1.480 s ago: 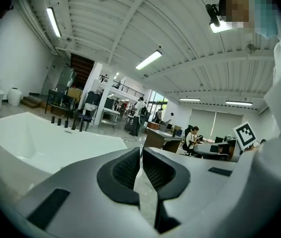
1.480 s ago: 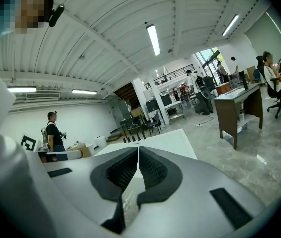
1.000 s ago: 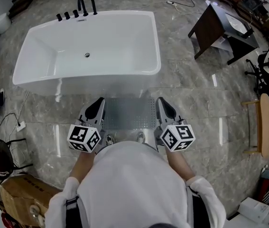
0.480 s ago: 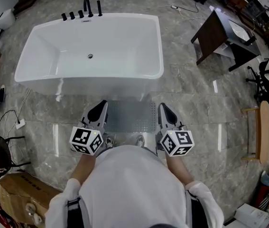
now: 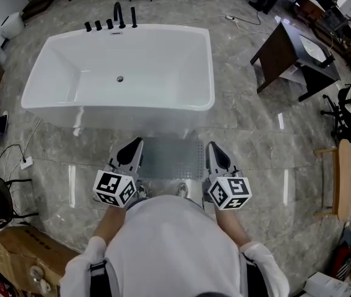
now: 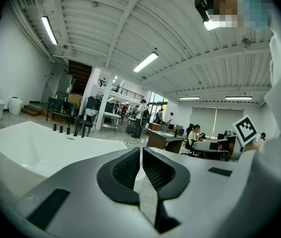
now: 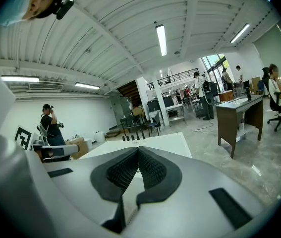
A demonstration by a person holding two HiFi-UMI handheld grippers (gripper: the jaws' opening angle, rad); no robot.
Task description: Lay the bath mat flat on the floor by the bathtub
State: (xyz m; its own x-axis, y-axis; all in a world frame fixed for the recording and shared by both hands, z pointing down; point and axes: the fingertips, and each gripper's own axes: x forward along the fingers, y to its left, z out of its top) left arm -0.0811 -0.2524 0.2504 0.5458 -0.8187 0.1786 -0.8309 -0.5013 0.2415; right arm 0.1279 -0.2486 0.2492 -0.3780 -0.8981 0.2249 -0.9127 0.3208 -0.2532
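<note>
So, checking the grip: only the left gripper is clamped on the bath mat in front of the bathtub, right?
Not only the left gripper: the right gripper view shows the right gripper clamped on the bath mat too, in front of the bathtub.

Your head camera looked steeply down from above your own shoulders, high enough to take in the whole bathtub [image 5: 119, 73] and the floor [image 5: 243, 135] around it. The cameras on the left gripper [image 5: 135, 142] and the right gripper [image 5: 213, 146] each sat close behind the jaws, facing almost level and outward. All three views shared the bathtub. Each gripper view seemingly caught the other's marker cube [image 6: 247, 129] at its edge.
</note>
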